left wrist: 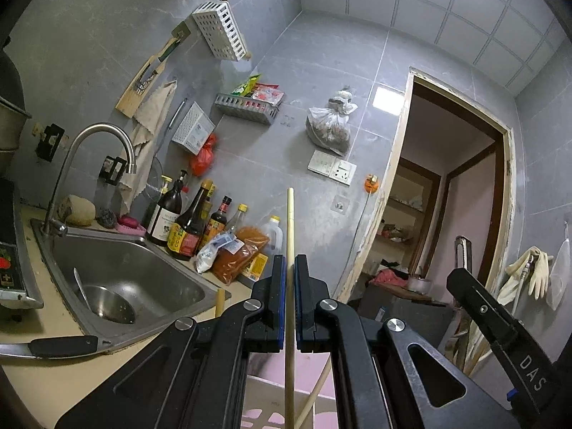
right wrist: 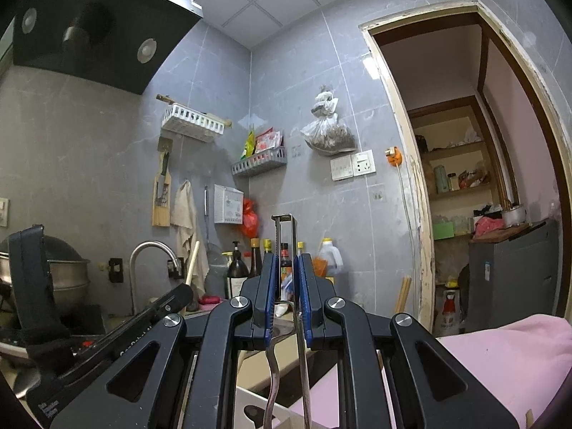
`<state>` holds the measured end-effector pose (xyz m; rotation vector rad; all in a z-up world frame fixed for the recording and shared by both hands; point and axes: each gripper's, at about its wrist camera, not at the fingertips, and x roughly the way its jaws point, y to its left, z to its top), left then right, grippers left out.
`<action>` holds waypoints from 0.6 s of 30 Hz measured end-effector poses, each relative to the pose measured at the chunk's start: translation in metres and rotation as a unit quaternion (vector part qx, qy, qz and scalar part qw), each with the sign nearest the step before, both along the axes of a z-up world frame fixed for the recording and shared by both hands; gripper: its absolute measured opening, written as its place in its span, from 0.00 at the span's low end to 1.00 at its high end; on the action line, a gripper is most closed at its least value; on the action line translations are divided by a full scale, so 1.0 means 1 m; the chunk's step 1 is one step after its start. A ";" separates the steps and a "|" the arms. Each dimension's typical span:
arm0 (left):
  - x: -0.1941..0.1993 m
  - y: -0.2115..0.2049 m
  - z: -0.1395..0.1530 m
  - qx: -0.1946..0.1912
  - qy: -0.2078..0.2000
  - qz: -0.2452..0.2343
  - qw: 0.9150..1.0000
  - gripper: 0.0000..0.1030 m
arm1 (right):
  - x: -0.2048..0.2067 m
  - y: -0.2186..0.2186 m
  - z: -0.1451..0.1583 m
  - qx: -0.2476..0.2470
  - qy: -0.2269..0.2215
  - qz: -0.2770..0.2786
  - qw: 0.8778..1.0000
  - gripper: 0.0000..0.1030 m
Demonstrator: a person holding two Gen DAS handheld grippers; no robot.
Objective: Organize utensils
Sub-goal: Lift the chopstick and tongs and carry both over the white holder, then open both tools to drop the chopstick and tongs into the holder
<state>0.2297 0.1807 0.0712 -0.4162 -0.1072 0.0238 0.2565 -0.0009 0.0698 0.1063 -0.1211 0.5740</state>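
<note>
My left gripper [left wrist: 290, 268] is shut on a pale wooden chopstick [left wrist: 290, 228] that stands upright between the blue pads and runs down past the frame's bottom. A second chopstick [left wrist: 314, 393] leans below it over a pink basket [left wrist: 264, 411]. My right gripper [right wrist: 287, 268] is shut on a metal peeler [right wrist: 286, 236] whose square head sticks up above the fingertips; its handle and another metal utensil handle [right wrist: 273, 375] hang below. The right gripper also shows at the right edge of the left wrist view [left wrist: 500, 321].
A steel sink [left wrist: 118, 279] with a bowl and spoon lies left, with a faucet [left wrist: 96, 150] behind. Sauce bottles [left wrist: 189, 221] and bags line the wall. A knife handle [left wrist: 60, 345] lies on the counter. White wall racks [left wrist: 221, 30] hang above. A doorway [right wrist: 464, 178] opens right.
</note>
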 end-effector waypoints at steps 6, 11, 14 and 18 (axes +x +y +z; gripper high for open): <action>-0.001 0.001 0.001 0.001 0.016 -0.028 0.999 0.02 | -0.001 -0.005 -0.002 0.000 0.011 0.006 1.000 0.13; -0.006 -0.001 0.001 0.014 0.028 -0.045 0.998 0.03 | -0.005 -0.009 0.001 0.001 0.015 0.019 1.000 0.19; -0.009 -0.002 0.004 0.017 0.032 -0.050 0.998 0.03 | -0.011 -0.011 0.006 0.000 0.010 0.026 1.000 0.20; -0.016 -0.006 0.012 0.030 0.035 -0.059 0.997 0.14 | -0.021 -0.018 0.016 0.002 0.001 0.026 1.000 0.25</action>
